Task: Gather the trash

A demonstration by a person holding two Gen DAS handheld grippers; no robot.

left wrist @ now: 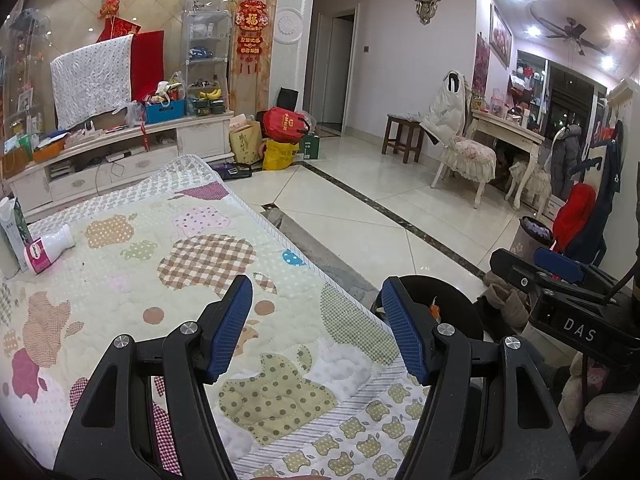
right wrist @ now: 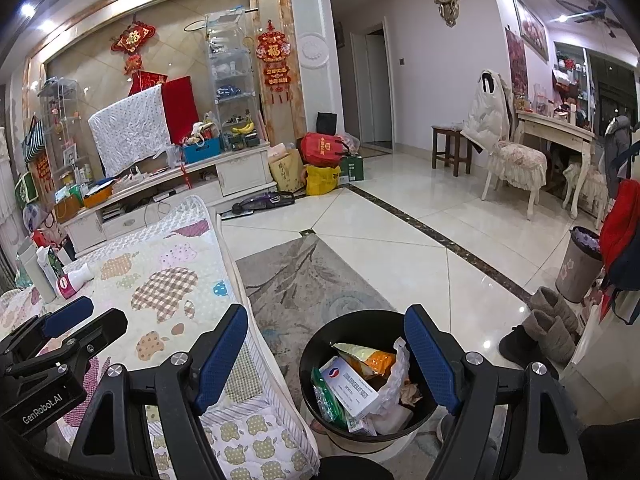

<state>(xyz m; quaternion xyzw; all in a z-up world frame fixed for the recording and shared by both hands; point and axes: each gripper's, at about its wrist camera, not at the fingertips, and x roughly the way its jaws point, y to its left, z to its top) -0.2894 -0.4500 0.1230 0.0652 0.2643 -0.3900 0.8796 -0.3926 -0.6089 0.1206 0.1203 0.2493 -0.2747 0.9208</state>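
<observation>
A white bottle with a pink label (left wrist: pixel 48 248) lies on its side at the far left of the quilted table cover (left wrist: pixel 192 264), next to an upright carton (left wrist: pixel 10 228). My left gripper (left wrist: pixel 316 292) hovers open over the cover's near edge, nothing between its fingers. A black trash bin (right wrist: pixel 352 320) stands on the floor beside the table, holding a white box (right wrist: pixel 352 388), an orange packet (right wrist: pixel 368 356) and crumpled wrappers. My right gripper (right wrist: pixel 326 320) is open and empty above the bin. The same bottle (right wrist: pixel 74 278) and the left gripper (right wrist: pixel 86 320) show at the left of the right wrist view.
A grey rug (right wrist: pixel 304 280) lies under the black bin. A beige floral bin (right wrist: pixel 580 268) and brown boots (right wrist: pixel 548 328) stand at the right. Beyond are a cluttered TV cabinet (right wrist: pixel 240 172), bags (right wrist: pixel 320 168) on the tiled floor and a padded chair (right wrist: pixel 516 168).
</observation>
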